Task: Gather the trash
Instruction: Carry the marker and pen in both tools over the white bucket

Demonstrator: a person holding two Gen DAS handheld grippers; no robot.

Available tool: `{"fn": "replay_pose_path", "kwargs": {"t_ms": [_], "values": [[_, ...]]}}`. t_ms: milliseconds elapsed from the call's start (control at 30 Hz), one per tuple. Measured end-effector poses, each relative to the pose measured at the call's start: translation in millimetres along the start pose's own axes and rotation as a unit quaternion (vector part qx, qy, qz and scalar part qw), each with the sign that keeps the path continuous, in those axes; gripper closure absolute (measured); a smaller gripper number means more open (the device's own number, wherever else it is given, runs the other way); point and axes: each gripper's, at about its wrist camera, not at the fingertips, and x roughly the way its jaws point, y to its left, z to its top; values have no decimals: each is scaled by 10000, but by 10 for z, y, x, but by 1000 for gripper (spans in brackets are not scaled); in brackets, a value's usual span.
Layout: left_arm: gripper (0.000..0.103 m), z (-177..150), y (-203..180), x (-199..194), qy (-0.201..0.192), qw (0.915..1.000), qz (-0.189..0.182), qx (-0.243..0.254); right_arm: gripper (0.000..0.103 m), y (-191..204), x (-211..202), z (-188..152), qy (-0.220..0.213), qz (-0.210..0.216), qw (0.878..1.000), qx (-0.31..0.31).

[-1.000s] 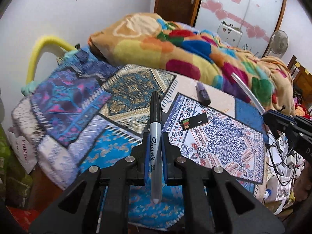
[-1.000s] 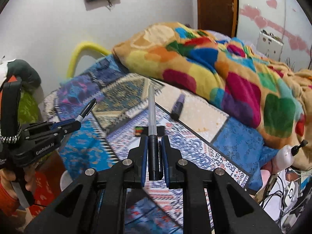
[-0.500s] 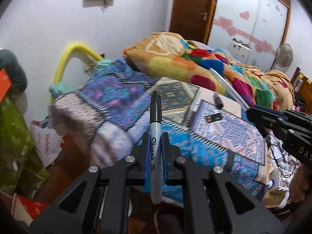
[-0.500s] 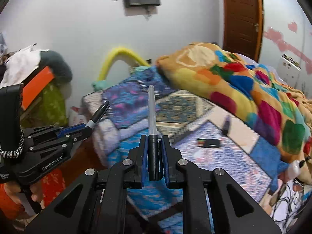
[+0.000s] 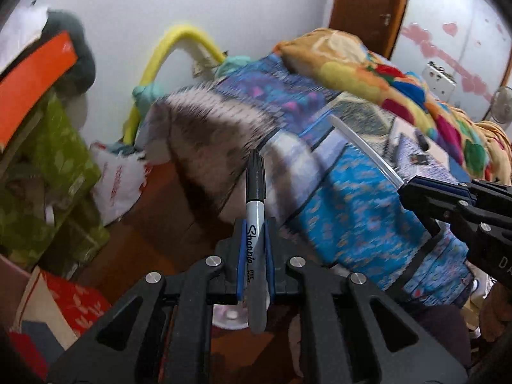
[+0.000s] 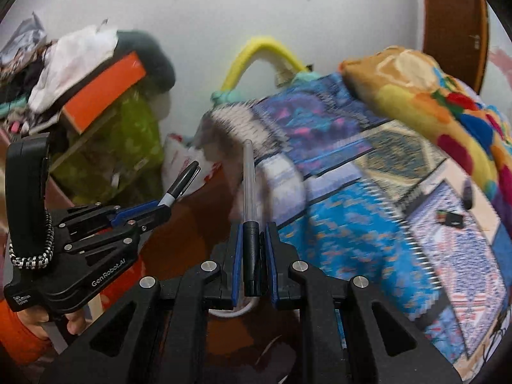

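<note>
Our left gripper (image 5: 255, 256) is clamped on a marker (image 5: 255, 224), black cap pointing up and away from us; the grey barrel sits between the blue pads (image 5: 240, 256). To the right we see our right gripper (image 5: 404, 192) gripping a clear pen (image 5: 361, 142) that slants up to the left. Beyond both lies the bed (image 5: 352, 198) under a blue patterned cover, with a bright patchwork blanket (image 5: 400, 86) heaped farther back; a white plastic bag (image 5: 118, 179) sits on the floor at left, beside green boxes (image 5: 54, 172).
</note>
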Motion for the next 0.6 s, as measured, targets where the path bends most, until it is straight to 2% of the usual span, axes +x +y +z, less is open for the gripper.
{"fn": "replay_pose_path", "kwargs": {"t_ms": [300, 467, 600], "values": [[93, -456, 553, 597, 610, 9958, 16, -689, 90, 431, 874, -157, 915, 218, 9951, -318], [93, -754, 749, 1078, 1198, 9877, -87, -1006, 90, 485, 1328, -282, 1468, 255, 9883, -337], [93, -953, 828, 1412, 1587, 9818, -32, -1044, 90, 499, 1707, -420, 2000, 354, 9784, -370]]}}
